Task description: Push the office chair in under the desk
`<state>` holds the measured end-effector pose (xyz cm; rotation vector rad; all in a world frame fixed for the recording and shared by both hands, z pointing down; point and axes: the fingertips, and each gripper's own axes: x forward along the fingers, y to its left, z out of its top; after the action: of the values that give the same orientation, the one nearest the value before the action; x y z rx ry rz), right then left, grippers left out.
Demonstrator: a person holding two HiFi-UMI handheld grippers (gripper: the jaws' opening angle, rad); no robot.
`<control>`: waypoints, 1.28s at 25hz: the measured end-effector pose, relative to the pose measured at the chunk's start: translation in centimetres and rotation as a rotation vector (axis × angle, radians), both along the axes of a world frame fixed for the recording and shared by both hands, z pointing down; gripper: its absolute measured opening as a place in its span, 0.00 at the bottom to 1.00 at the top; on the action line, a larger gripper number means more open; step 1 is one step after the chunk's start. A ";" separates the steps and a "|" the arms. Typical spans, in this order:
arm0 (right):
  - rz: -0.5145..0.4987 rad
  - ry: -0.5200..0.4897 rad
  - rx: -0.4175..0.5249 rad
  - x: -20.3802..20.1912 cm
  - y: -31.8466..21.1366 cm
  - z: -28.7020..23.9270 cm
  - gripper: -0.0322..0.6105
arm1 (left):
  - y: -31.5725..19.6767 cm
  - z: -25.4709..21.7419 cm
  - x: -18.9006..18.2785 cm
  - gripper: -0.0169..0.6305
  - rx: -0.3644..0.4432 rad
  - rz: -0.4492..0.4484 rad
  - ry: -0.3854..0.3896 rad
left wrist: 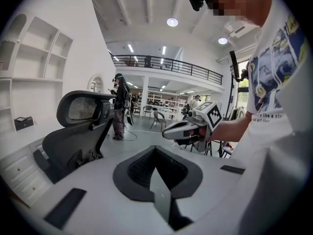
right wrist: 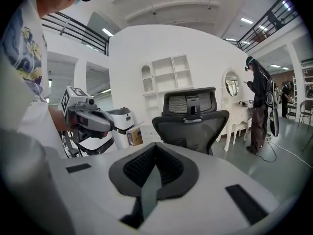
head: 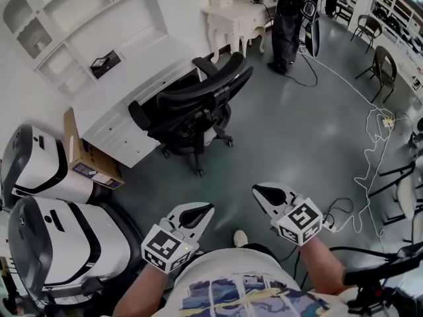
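Left gripper [head: 206,209]: I hold it low in front of my chest, above the grey floor [head: 284,131]. Its fingers are pressed together with nothing between them.
Right gripper [head: 259,191]: level with the left and a little apart from it. Its fingers are also pressed together and empty.
Office chair [head: 198,104]: black, with its mesh back turned toward me and its seat facing the white worktop [head: 142,78]. It stands close against the worktop's opening (how far the seat reaches under it I cannot tell) and well apart from both grippers.
Worktop: set against the wall under white shelves [head: 79,18], with drawers on its left side.
Cardboard box [head: 86,157]: on the floor just left of the drawers.
Cables [head: 377,150]: white ones trailing over the floor at right.
Standing person [head: 287,25]: far off, beside a white dressing table [head: 234,15].
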<state>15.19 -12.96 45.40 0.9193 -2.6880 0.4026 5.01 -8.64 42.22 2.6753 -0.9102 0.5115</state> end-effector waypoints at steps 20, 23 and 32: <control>-0.002 0.018 0.023 -15.0 10.4 -2.4 0.09 | 10.2 -1.5 -16.1 0.05 0.021 -0.017 0.050; 0.005 0.020 0.026 -16.7 11.6 -2.5 0.09 | 11.4 -1.4 -17.9 0.05 0.019 -0.019 0.053; 0.013 0.039 0.022 -19.4 14.4 -2.7 0.09 | 14.2 -0.9 -20.2 0.05 0.014 0.003 0.053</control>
<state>-4.24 1.44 42.74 0.9417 -2.6581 0.3547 -15.23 5.57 41.35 2.6893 -0.8987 0.4336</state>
